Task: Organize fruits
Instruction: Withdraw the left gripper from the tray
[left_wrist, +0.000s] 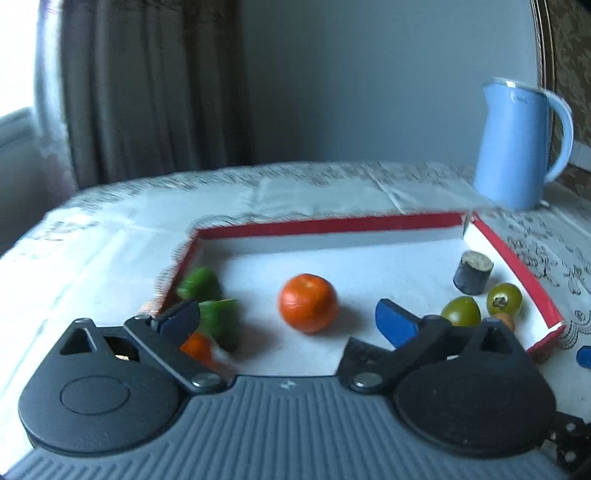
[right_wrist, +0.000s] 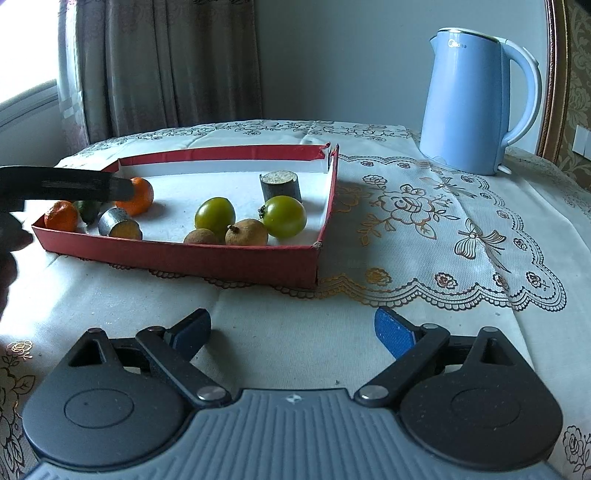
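Left tool released above red-rimmed tray, orange loose between fingers; right tool released over bare cloth.

blue kettle, faint "Midea" logo

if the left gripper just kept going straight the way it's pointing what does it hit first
Most likely the orange mandarin, which lies on the tray floor almost centred ahead of the open left gripper. Depth is hard to judge, so the gripper might meet the tray's white floor first.
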